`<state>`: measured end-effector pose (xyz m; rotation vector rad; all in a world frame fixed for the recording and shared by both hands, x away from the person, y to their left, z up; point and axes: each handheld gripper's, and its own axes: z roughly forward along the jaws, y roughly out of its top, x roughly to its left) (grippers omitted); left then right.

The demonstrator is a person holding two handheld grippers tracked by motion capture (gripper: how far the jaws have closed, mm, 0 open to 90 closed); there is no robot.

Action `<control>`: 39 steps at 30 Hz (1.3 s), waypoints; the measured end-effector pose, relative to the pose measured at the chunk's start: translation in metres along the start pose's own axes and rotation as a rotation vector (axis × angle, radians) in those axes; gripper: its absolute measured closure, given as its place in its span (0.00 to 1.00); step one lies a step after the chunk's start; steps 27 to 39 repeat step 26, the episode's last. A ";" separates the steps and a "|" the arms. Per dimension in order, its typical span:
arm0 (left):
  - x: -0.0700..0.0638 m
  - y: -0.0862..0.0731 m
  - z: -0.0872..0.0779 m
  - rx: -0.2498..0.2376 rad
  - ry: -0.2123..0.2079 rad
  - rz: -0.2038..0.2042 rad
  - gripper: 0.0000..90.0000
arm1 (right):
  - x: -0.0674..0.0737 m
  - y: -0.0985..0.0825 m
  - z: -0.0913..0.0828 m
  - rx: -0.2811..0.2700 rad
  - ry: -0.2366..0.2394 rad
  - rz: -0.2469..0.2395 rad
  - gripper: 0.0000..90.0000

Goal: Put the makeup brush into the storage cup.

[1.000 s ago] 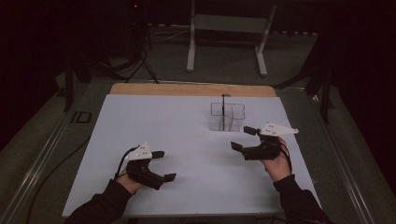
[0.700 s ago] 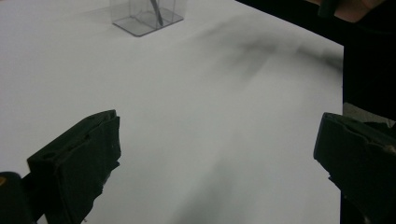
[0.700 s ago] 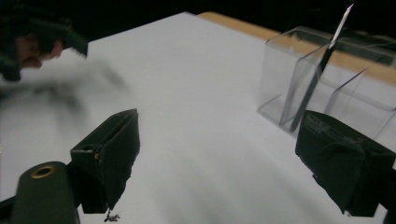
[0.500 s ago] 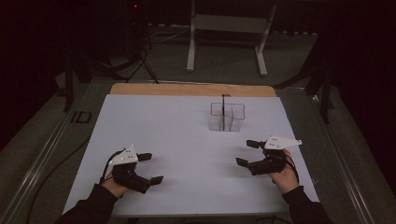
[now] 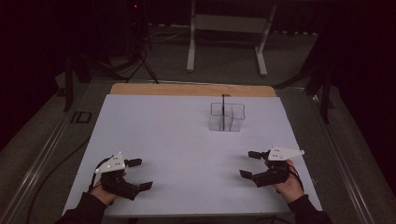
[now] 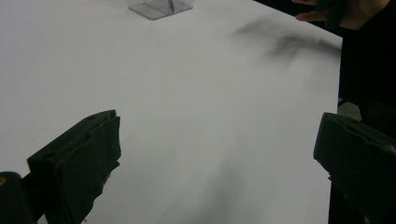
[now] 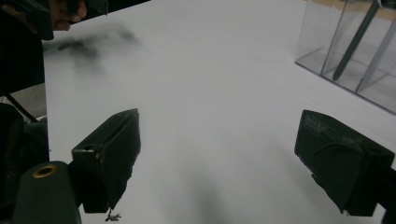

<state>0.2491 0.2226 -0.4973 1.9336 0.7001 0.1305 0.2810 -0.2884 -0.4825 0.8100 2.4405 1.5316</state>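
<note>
A clear plastic organiser (image 5: 226, 116) with several compartments stands on the white table (image 5: 187, 135), right of centre toward the back. A thin dark pen (image 5: 223, 109) leans upright in it; the organiser (image 7: 350, 51) and the pen (image 7: 355, 42) appear at the upper right of the right gripper view. My left gripper (image 5: 139, 174) hovers open near the front left corner, jaws wide apart with nothing between them. My right gripper (image 5: 251, 164) is open near the front right edge, also holding nothing. The organiser (image 6: 159, 7) sits far off in the left gripper view.
A wooden strip (image 5: 191, 89) runs along the table's far edge. Beyond it stand a metal frame (image 5: 229, 32) and a dark tripod (image 5: 140, 51) on the floor. The table's right edge (image 6: 338, 88) lies close to my left gripper's jaw.
Both hands have drawn back toward the front edge of the table. The right gripper has moved away from the organiser; the left has slid left and nearer. Both stayed open.
</note>
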 end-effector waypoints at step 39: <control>0.012 -0.015 -0.015 -0.079 0.097 -0.045 0.02 | -0.011 -0.024 -0.002 0.023 -0.040 0.027 0.16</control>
